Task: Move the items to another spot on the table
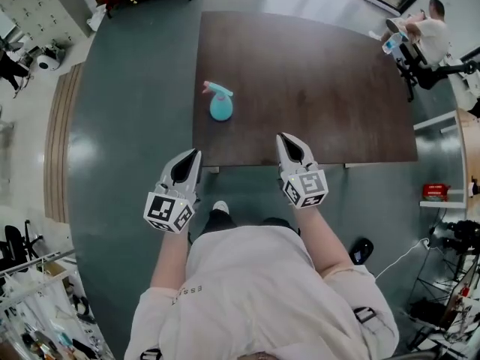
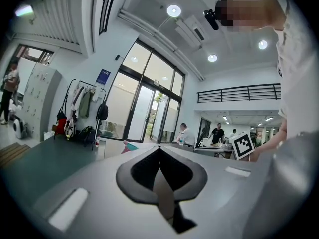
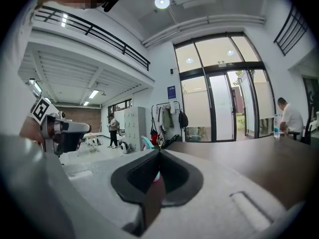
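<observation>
**A:** Where are the tongs at this moment?

**B:** Both are in front of the person's body, at the near edge of the long dark brown wooden table point(image 1: 322, 88). The left grey two-jaw gripper point(image 1: 197, 153) has its jaws pressed together, with nothing between them. The right grey two-jaw gripper point(image 1: 283, 136) is the same: clenched and empty.

**A:** And the thing to move?

**B:** The small teal plastic spray bottle with a pink trigger head point(image 1: 220, 105) is alone on the table, further in. It touches neither gripper. It lies ahead of both, between them but more to the left side, so I judge the left one is nearer.

**A:** How does it stand?

**B:** It seems upright, so its long axis is vertical. The pink nozzle points toward the person's left. I think the jaws must open first and then take the body from the side.

**A:** Anything behind it?

**B:** Only a seated person in a white shirt point(image 1: 429, 30), beyond the far right corner and well apart.
</observation>
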A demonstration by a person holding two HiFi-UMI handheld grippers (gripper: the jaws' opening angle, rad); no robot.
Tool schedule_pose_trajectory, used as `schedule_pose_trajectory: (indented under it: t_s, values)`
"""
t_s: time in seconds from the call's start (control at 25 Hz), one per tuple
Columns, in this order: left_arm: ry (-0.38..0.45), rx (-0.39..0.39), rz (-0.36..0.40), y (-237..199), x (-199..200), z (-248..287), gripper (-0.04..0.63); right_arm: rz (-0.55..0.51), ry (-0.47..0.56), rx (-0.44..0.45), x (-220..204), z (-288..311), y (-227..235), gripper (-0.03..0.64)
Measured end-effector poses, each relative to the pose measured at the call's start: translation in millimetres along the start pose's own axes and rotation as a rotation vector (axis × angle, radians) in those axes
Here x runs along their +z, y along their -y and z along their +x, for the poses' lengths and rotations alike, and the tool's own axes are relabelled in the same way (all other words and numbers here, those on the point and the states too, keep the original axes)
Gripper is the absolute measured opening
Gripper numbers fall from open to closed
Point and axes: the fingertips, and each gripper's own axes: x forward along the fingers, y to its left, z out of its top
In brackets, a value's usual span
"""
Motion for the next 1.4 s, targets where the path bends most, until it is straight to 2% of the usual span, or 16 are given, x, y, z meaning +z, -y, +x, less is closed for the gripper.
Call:
schedule_pose_trajectory:
  t_s: [0.2,0.36,0.56,0.8,1.08,1.4]
  values:
    - [0.017,-0.014,0.019,56.4,-2.9,16.0,0.015,0.005,-0.01,-0.009,-8.6,-50.9,31.2,-0.008]
    - [0.011,-0.011,0.015,120.0,-26.3,38.0,0.015,0.025,-0.021,0.01,-23.8,-105.0,66.5,-0.008]
    - [0.01,-0.057,0.013,216.9,-58.4,71.8,0.015,0.029,-0.023,0.007,-39.9,-176.0,125.9,-0.008]
    - [-0.003,-0.074,0.009,302.9,-87.3,92.1,0.015,0.013,-0.06,0.015,-66.2,-250.6,177.3,-0.008]
    - [-0.008,-0.065,0.027,367.4,-103.9,100.0,0.015,0.002,-0.054,0.065,-79.8,-304.5,201.5,-0.008]
    - [-0.018,-0.073,0.034,398.7,-109.5,94.2,0.015,-0.003,-0.048,0.086,-82.2,-331.9,201.1,-0.008]
